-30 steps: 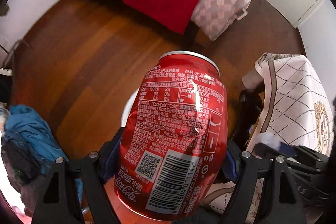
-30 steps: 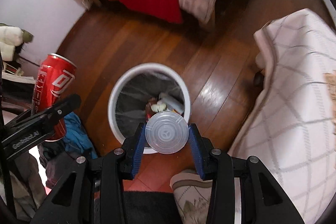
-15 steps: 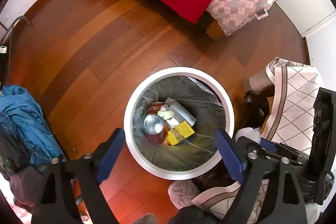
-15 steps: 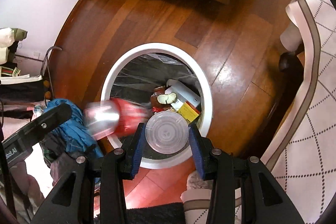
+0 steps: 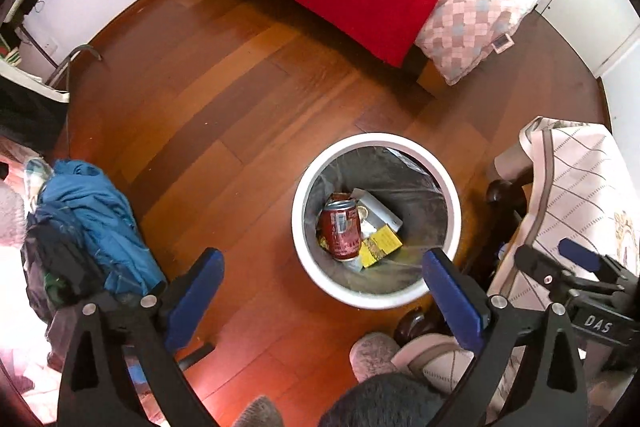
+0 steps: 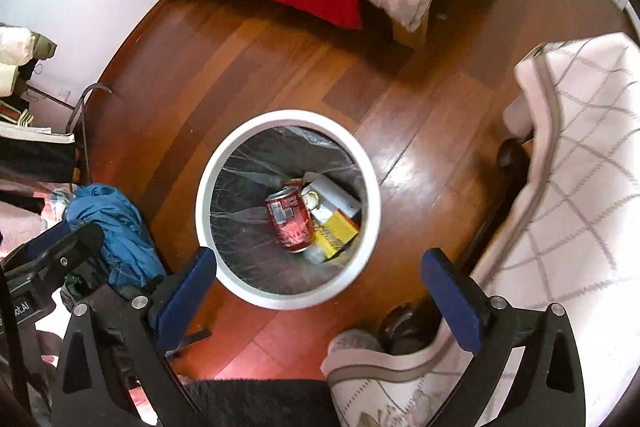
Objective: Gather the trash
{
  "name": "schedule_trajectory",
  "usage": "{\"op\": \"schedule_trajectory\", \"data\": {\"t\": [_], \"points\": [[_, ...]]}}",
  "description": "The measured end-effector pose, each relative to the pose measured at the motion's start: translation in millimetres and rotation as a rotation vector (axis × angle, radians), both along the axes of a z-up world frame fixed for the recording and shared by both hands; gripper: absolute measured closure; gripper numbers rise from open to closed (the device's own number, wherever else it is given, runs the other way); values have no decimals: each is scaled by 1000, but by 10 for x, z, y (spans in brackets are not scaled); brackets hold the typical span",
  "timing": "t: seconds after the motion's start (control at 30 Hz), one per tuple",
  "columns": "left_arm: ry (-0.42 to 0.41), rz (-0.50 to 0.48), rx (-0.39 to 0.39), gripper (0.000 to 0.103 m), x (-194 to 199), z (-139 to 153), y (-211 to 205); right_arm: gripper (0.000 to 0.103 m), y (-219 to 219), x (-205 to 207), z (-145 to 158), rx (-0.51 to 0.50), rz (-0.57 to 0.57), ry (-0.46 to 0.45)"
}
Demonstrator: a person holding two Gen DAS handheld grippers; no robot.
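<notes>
We hold our left gripper pointing steeply down beside the white bin, its jaws just opened wide with nothing between them. Our right gripper hangs over the bin, likewise just opened and empty.

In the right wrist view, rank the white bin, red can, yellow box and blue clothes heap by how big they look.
Largest to smallest as they appear:
1. white bin
2. blue clothes heap, though part of it is hidden behind the grippers
3. red can
4. yellow box, partly covered by the can, so its spot is unsure
</notes>
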State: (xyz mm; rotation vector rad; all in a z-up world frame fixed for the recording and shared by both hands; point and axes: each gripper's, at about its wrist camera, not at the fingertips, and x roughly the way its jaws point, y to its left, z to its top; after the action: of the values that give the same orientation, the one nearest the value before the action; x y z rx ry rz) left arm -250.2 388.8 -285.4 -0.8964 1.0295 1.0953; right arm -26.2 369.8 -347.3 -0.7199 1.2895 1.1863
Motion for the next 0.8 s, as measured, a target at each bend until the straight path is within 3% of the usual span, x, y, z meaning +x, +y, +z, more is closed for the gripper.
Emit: {"op": "schedule_trajectory", "data": {"t": [0.33, 0.8], "points": [[-28, -14, 79, 2, -55, 778, -560, 0, -618, -9, 974, 101, 26, -37], [-140, -38, 150, 2, -200, 1876, -1146, 0, -1329, -125, 2284, 240, 95, 91]]}}
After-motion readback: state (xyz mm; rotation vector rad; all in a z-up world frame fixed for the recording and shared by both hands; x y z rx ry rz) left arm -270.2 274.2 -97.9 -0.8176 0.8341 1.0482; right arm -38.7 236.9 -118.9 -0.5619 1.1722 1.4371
